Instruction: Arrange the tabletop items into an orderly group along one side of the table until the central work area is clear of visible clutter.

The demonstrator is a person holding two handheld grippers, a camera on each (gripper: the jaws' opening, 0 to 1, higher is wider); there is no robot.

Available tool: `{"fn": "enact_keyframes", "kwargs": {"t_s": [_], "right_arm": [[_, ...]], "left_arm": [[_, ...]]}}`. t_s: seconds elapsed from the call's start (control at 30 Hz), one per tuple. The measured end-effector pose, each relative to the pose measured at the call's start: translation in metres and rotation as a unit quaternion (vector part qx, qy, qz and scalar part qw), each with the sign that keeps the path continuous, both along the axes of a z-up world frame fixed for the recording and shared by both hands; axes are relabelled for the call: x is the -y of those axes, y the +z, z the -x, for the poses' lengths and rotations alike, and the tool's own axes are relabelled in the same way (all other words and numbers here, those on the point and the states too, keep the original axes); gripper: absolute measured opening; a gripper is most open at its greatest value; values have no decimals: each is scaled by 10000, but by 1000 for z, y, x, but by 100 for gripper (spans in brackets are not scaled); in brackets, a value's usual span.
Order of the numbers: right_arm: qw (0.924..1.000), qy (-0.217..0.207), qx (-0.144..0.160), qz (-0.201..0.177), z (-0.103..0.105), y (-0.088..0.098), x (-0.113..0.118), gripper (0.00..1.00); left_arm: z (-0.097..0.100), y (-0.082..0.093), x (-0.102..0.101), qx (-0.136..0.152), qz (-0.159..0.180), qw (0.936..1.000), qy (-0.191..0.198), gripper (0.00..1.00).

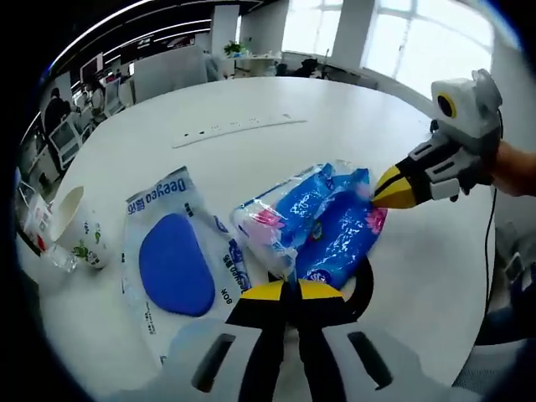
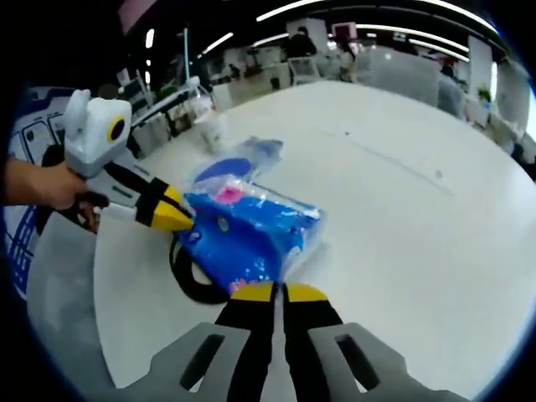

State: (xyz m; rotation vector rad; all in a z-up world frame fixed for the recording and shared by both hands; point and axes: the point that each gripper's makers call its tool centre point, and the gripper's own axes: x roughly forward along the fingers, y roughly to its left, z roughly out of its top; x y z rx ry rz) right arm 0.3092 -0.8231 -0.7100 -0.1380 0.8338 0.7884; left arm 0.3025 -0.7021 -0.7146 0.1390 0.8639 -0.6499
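left gripper (image 1: 291, 291): yellow tips pressed together, clenched on near edge of blue tissue pack (image 1: 335, 230); seen from right gripper view (image 2: 186, 218) with tip at pack's far edge
right gripper (image 2: 278, 292): tips closed together on pack's near edge (image 2: 243, 243), grasping it; in left gripper view (image 1: 381, 191) tip pinches pack's far corner
blue tissue pack: clear wrap, blue with pink print, flat on white tabletop (image 1: 251, 100), held between both grippers
black loop (image 2: 188, 280): cord or strap, partly under pack; can't tell which
Deeyeo bag (image 1: 172, 260): clear, blue oval pad inside, just beside pack, edges touching
paper cup (image 1: 79, 226): green print, near tabletop edge, apart from bag
power strip (image 1: 239, 130): white, far across tabletop
hand (image 1: 515, 167): gripping right gripper handle
background: office desks, windows
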Motion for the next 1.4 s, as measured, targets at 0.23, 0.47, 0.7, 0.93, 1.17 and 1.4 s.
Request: {"fn": "enact_keyframes", "kwargs": {"t_s": [0.23, 0.47, 0.7, 0.93, 1.17, 1.4], "right_arm": [[10000, -68, 20, -42, 1, 6, 2, 0], [9998, -135, 128, -40, -1, 16, 9, 0], [9993, -296, 207, -68, -7, 24, 21, 0], [9985, -489, 208, -116, -10, 26, 32, 0], [9977, -611, 233, -151, -13, 30, 40, 0], [9961, -826, 221, -207, -17, 32, 52, 0]], "left_arm": [[-2, 4, 2, 37, 64, 10000, -47, 2], [-9, 12, 10, 108, 122, 9998, -128, 2], [-17, 19, 20, 153, 195, 9995, -177, 2], [-23, 23, 32, 231, 175, 9991, -310, 1], [-28, 25, 41, 261, 132, 9985, -453, 2], [-32, 27, 52, 250, 150, 9980, -556, 1]]}}
